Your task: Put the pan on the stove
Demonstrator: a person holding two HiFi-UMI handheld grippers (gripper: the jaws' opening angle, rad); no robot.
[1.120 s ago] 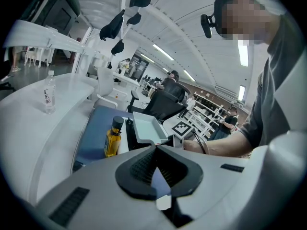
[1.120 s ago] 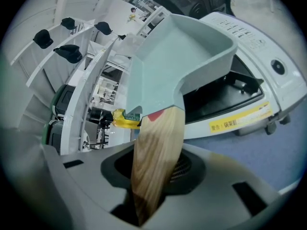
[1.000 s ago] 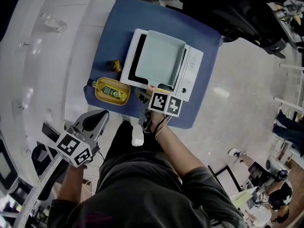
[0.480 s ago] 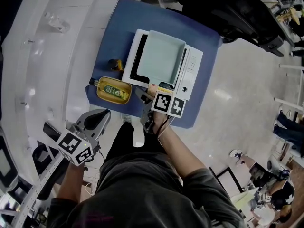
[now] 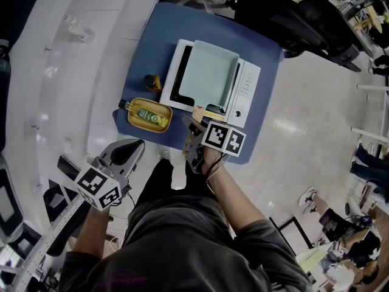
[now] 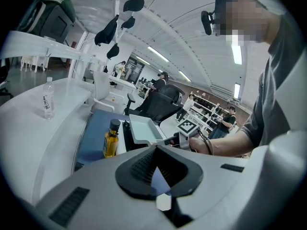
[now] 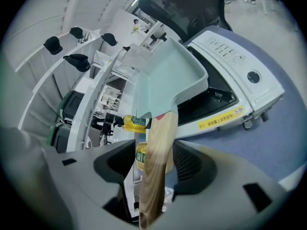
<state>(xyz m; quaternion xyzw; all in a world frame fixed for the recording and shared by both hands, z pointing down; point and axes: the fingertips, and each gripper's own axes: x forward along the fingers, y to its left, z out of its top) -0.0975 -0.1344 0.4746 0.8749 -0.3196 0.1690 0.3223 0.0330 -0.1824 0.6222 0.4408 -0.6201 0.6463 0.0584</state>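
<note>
Pan: the pale green square pan (image 5: 209, 72) sits flat on the stove (image 5: 248, 84), covering most of its dark cooking plate.
Pan handle: the wooden handle (image 7: 160, 133) sticks out over the stove's near edge, toward the person.
Right gripper: the right gripper (image 7: 154, 161) has its jaws spread wide, one on each side of the handle. From here they look slack, with the pads off the wood, so the pan rests on its own.
Stove: a white single-plate cooker with its control strip along one side and a yellow label on the front edge. It stands on the blue mat (image 5: 176, 23).
Oil bottle: the oil bottle (image 5: 148, 115), yellow with a dark cap, stands upright on the mat just beside the stove.
Left gripper: the left gripper (image 5: 124, 156) is held low by the person's side, well apart from the stove. Its jaws are drawn together on nothing.
Counter: the mat lies on a curved white counter (image 5: 73, 102), with a clear water bottle (image 6: 47, 104) standing farther along it.
</note>
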